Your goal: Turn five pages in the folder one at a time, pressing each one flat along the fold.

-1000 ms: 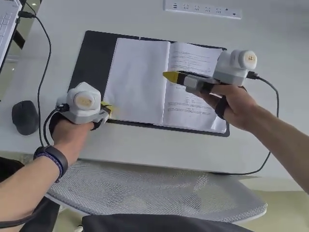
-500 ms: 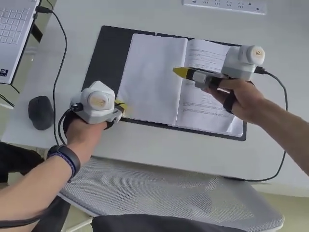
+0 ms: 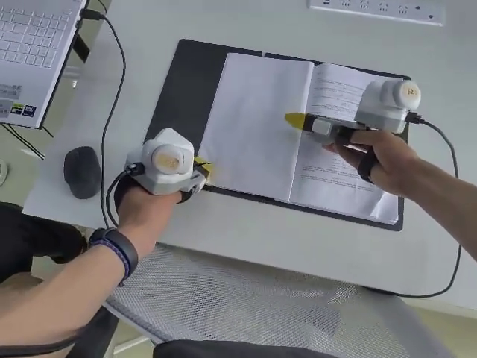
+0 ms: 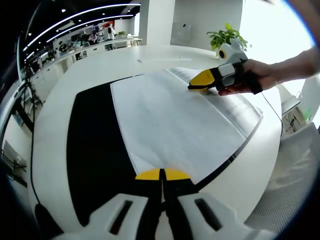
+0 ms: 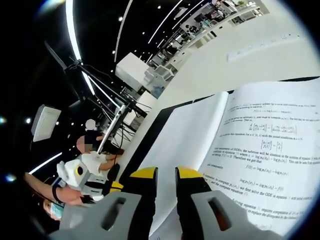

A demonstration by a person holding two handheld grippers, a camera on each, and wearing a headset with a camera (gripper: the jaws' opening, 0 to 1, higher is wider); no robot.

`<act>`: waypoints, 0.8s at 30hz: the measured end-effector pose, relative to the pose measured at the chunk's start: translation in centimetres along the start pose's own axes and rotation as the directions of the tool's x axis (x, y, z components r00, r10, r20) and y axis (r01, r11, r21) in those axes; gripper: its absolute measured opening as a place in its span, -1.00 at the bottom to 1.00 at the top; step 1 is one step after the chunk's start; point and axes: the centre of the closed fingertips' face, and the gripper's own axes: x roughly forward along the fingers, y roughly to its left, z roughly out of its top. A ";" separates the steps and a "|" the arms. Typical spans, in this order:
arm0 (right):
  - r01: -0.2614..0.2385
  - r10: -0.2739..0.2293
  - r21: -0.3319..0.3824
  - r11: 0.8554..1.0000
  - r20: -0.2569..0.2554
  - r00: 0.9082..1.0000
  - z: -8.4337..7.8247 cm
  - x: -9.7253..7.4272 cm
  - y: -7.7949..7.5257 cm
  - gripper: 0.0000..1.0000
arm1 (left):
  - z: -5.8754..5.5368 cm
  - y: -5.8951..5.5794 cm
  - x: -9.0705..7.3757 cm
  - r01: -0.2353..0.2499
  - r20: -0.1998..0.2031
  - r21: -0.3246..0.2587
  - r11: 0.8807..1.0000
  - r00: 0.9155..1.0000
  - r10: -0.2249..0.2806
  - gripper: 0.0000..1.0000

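A black folder (image 3: 179, 89) lies open on the white table. Its left page (image 3: 253, 119) is blank and its right page (image 3: 335, 171) is printed. My left gripper (image 3: 203, 168) rests at the near left corner of the blank page, and its yellow tips (image 4: 162, 174) are shut together at the page's edge. My right gripper (image 3: 292, 118) hovers low over the blank page just beside the fold. A narrow gap shows between its jaws (image 5: 166, 174), with nothing in it. In the left gripper view the right gripper (image 4: 200, 80) reaches across the far side of the page.
A laptop (image 3: 30, 45) stands at the far left, with a dark mouse (image 3: 82, 170) near the table's left edge. A power strip (image 3: 380, 9) lies at the back. A cable (image 3: 115, 67) runs left of the folder. A mesh chair (image 3: 246, 298) is below the front edge.
The camera has swung, so the whole scene sits further right in the picture. Both grippers keep about the same places on the folder.
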 end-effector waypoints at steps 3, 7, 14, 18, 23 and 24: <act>0.000 0.000 0.008 1.000 0.008 1.000 0.0 -0.1 -0.3 -0.85 | 0.0 0.0 0.0 0.001 0.001 -0.001 1.000 1.000 -0.001 -1.00; 0.003 -0.004 0.023 1.000 0.026 1.000 0.0 -0.2 -0.7 -0.96 | 0.0 0.0 0.0 -0.002 0.002 -0.001 1.000 1.000 0.002 -1.00; -0.007 0.005 0.047 0.999 0.043 0.999 0.2 0.0 -1.4 -1.00 | 0.0 0.0 0.1 -0.003 0.009 -0.008 1.000 1.000 0.003 -1.00; -0.019 0.016 0.054 0.998 0.049 0.999 0.3 -0.1 -1.3 -1.00 | 0.0 0.1 0.2 0.000 0.009 -0.007 1.000 1.000 0.000 -1.00; -0.041 0.038 0.066 0.997 0.055 0.998 0.3 -0.1 -1.4 -1.00 | 0.0 0.1 0.2 0.000 0.010 -0.010 1.000 1.000 0.000 -1.00; -0.050 0.046 0.068 0.996 0.054 0.997 0.3 -0.1 -1.5 -1.00 | 0.0 0.1 0.2 0.000 0.010 -0.012 1.000 1.000 0.000 -1.00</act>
